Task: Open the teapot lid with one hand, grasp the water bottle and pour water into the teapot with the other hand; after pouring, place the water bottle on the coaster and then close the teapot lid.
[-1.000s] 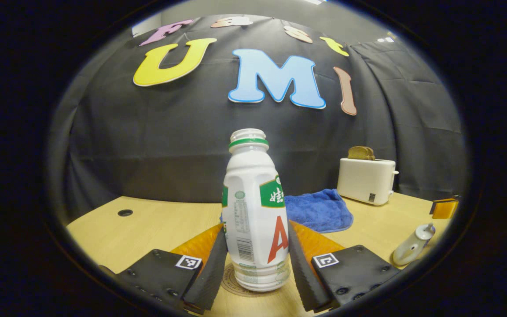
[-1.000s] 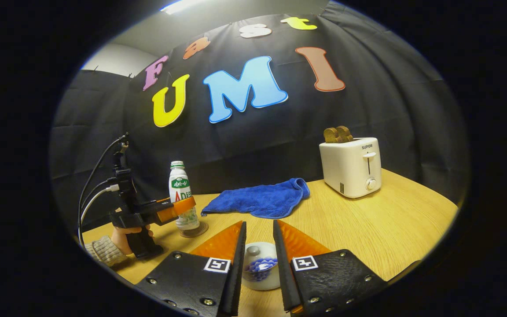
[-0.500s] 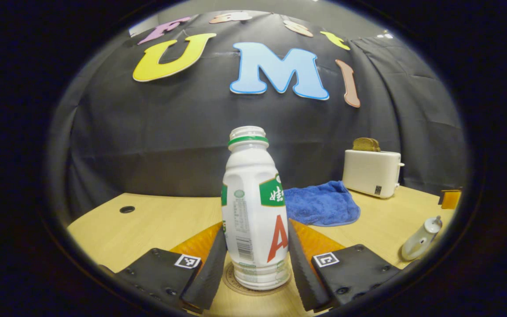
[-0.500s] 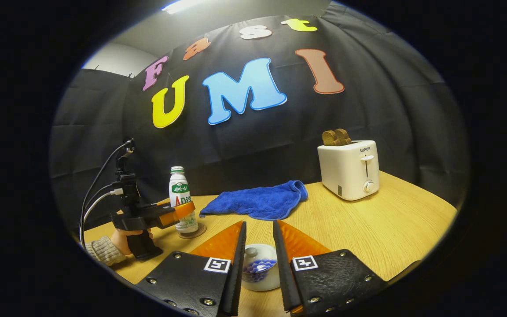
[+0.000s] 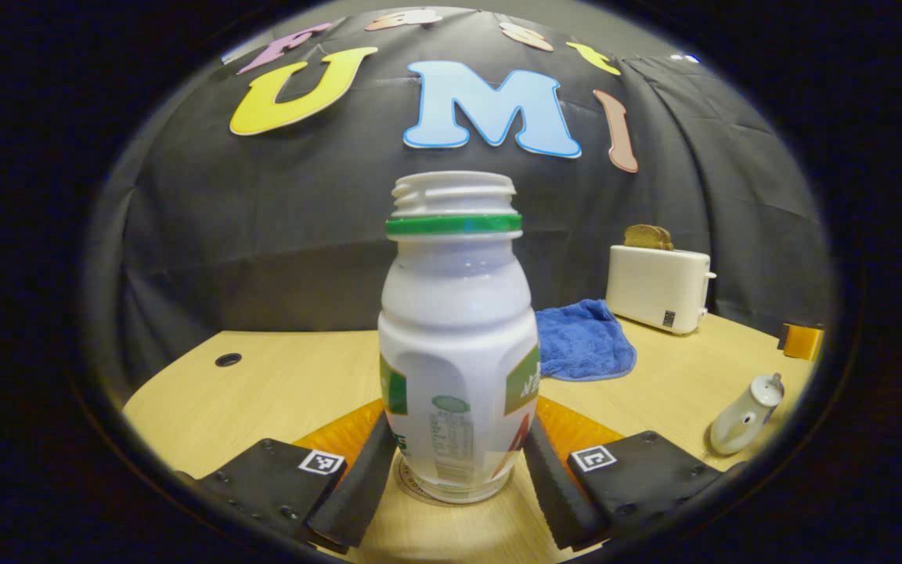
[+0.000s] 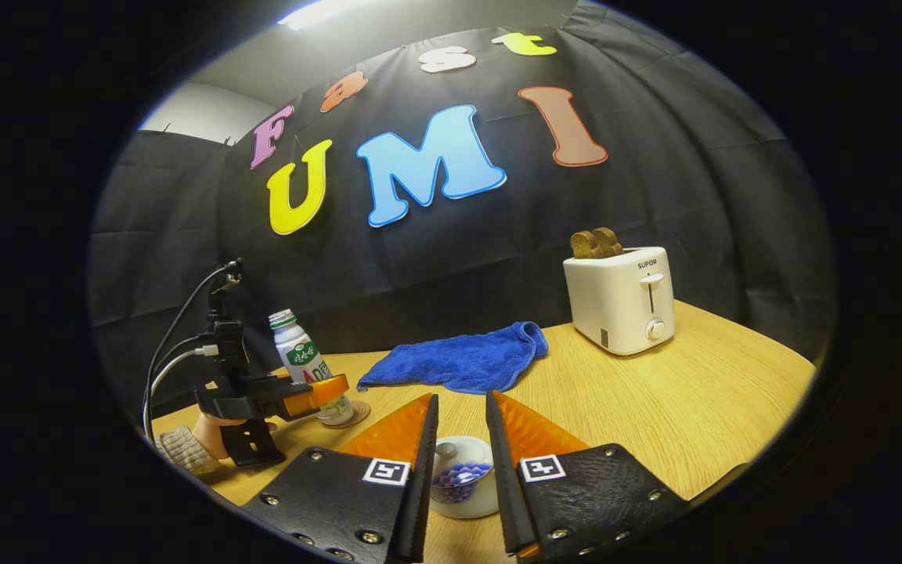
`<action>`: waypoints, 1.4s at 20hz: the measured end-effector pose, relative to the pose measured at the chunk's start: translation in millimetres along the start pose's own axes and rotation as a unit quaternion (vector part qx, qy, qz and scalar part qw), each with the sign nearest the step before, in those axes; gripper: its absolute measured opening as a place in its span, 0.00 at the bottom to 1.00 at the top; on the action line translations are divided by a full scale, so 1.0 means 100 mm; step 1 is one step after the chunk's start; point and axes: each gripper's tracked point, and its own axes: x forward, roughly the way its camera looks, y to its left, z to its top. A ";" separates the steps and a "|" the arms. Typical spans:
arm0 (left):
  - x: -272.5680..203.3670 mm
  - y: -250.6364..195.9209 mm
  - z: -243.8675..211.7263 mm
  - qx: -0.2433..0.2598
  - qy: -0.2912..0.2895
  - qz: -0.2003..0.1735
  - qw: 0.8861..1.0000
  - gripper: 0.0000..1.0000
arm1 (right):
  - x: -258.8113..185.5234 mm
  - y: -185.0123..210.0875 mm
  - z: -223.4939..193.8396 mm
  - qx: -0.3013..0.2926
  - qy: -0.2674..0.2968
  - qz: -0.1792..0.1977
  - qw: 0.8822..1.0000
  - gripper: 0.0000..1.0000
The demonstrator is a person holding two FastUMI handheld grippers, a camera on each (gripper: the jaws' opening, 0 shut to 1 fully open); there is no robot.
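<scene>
so the writing first: the water bottle [image 5: 455,329] has a green and white label with red lettering and a block of fine print facing the left gripper view, all too warped for me to make out. The white toaster [image 6: 622,301] has a brand word on its front above the lever, with toast [image 6: 596,243] sticking out the top

the left gripper [image 5: 459,419] is clamped on the bottle's lower body, one finger pressed on each side. The bottle is uncapped, green ring round the neck, and its base sits at the coaster [image 5: 412,489]

what's changed from a second ago: the bottle stood straight on the coaster then, and now it's tipped back toward the left gripper, so the neck looms much bigger and the label has swung round. From the right gripper view you can see it leaning, top toward the hand [image 6: 212,431] and knit sleeve [image 6: 177,453], bottom edge at the coaster

the right gripper [image 6: 460,398] hasn't shifted: fingers slightly apart, gripping nothing, and the teapot [image 6: 463,486] sits on the wooden table [image 6: 694,407] just past them with its lid [image 6: 451,458] on. Blue towel [image 6: 459,362] is bunched up between bottle and toaster, same as before
</scene>
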 end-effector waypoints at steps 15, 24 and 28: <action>-0.20 -0.12 0.11 0.012 0.000 0.002 1.000 0.93 | 0.01 0.03 -0.02 -0.001 0.005 0.007 1.000 0.37; -0.60 -0.23 0.23 0.010 -0.017 0.007 1.000 0.99 | -0.02 0.09 0.01 -0.006 -0.001 0.013 1.000 0.37; -0.83 -0.30 0.25 -0.001 -0.029 0.009 1.000 0.99 | -0.06 0.18 0.09 -0.009 -0.014 0.021 1.000 0.37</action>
